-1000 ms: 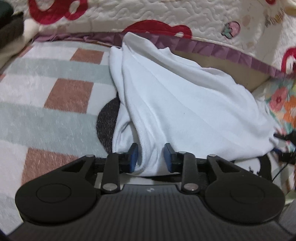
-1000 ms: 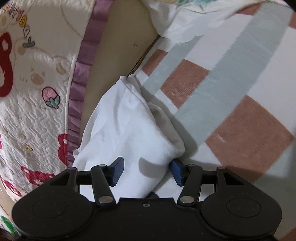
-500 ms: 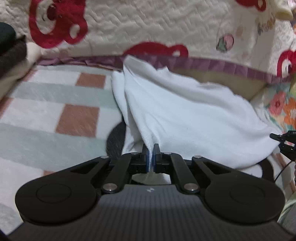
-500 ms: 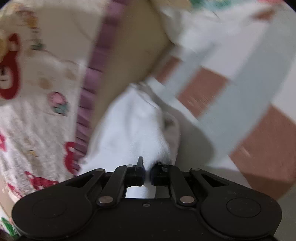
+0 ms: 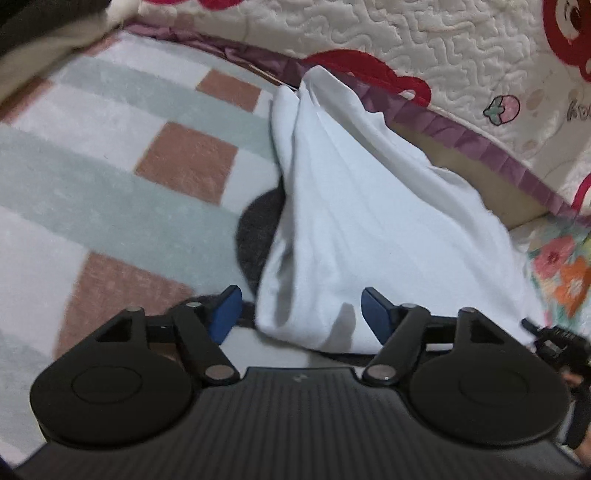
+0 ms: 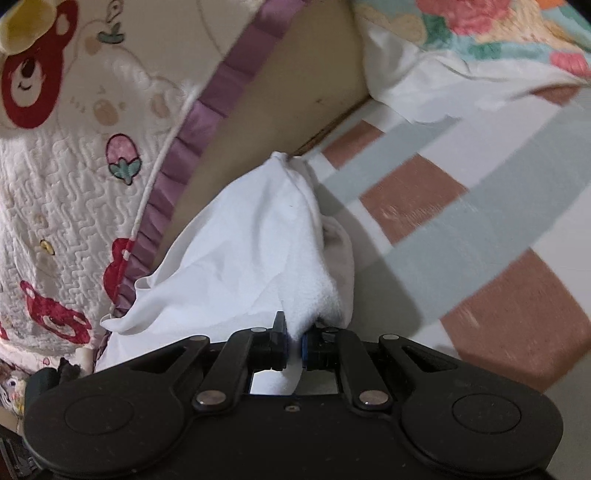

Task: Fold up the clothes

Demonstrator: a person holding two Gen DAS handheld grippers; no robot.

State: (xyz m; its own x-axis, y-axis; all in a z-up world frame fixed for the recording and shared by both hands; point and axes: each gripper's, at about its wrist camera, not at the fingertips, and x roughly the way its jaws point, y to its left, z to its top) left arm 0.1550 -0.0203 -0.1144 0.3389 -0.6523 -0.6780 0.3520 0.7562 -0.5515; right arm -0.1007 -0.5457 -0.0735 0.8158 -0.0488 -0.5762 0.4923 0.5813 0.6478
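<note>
A white garment [image 5: 369, 221] lies bunched on the checked blanket [image 5: 110, 177], its far end against the quilt's purple ruffle. My left gripper [image 5: 299, 314] has its blue pads spread and its jaws are opening; the garment's near corner lies between them, touched by neither pad. A dark patch [image 5: 258, 236] shows under the cloth's left edge. In the right wrist view the same white garment [image 6: 258, 236] rises in a lifted fold, and my right gripper [image 6: 294, 345] is shut on its near edge, the cloth pinched between the pads.
A cream quilt with red bears and strawberries [image 6: 66, 155] stands along the far side, trimmed by a purple ruffle [image 5: 480, 147]. A floral pillow [image 6: 498, 33] lies at the bed's corner. The other gripper's black tip [image 5: 554, 339] shows at the right edge.
The left gripper closed on the garment's corner, then spread its pads and let it go. The right gripper went from open around the cloth to shut on its edge and has lifted it a little.
</note>
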